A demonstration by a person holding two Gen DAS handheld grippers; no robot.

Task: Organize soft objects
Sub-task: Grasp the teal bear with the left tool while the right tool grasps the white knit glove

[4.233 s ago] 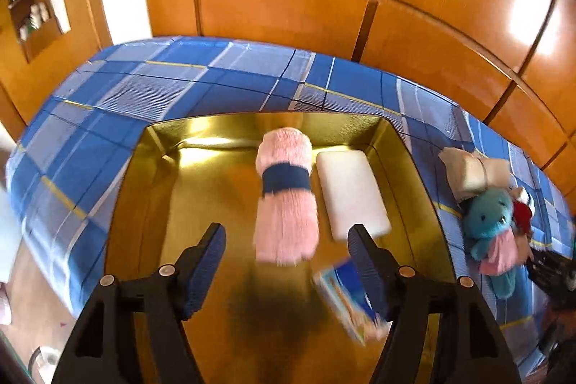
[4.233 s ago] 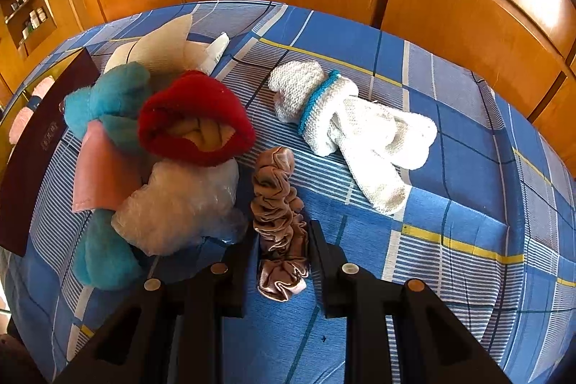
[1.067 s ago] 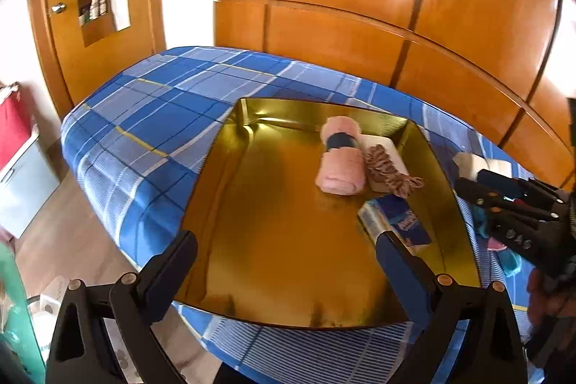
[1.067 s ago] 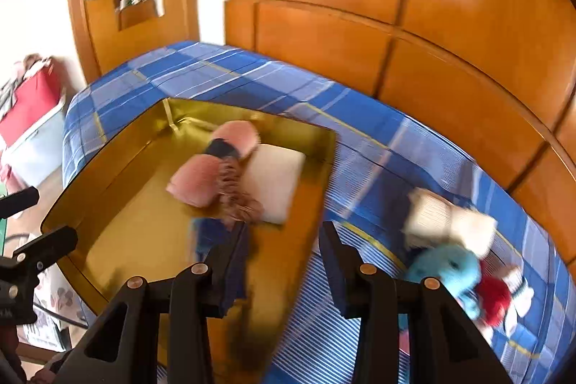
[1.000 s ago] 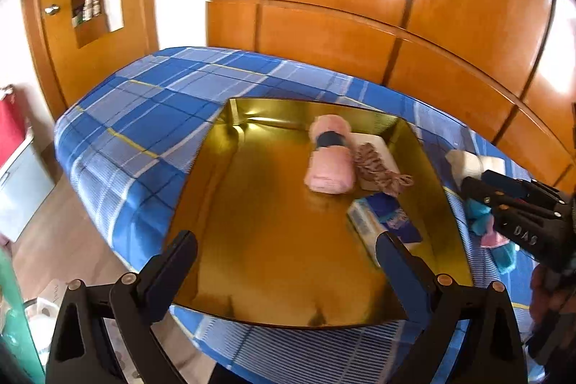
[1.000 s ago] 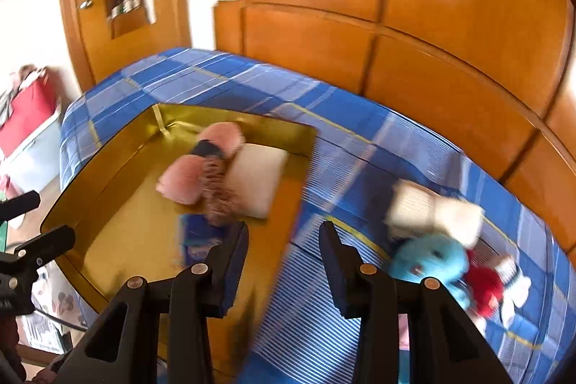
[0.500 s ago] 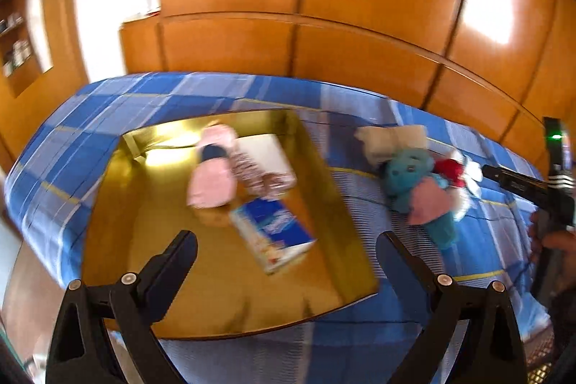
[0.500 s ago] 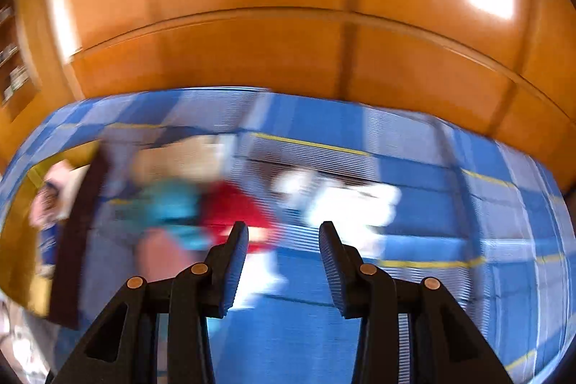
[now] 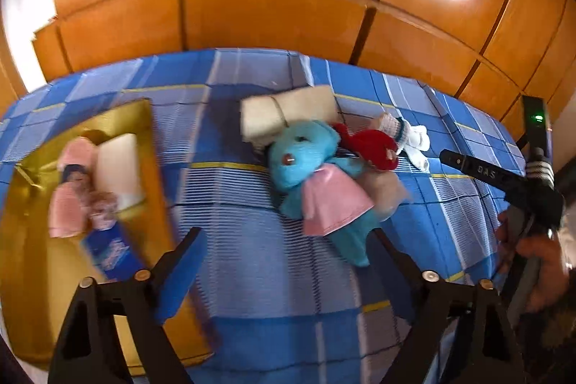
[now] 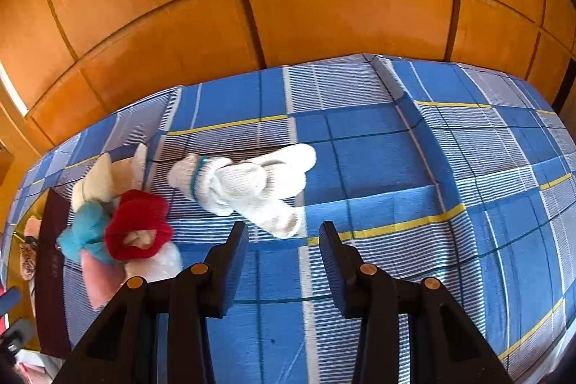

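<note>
Both grippers have swung from the gold tray [image 9: 151,168] to the pile on the bed [image 10: 396,168]. The left gripper [image 9: 288,261] is closing on nothing, the teal plush toy [image 9: 302,161] just beyond. The right gripper [image 10: 284,243] is narrowly open and empty, the white gloves [image 10: 252,186] just beyond, right of the plush.

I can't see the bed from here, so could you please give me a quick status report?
Left gripper empty, fingers closing above teal plush. Right gripper open, empty, short of white gloves. Nothing between either gripper and the pile.
</note>
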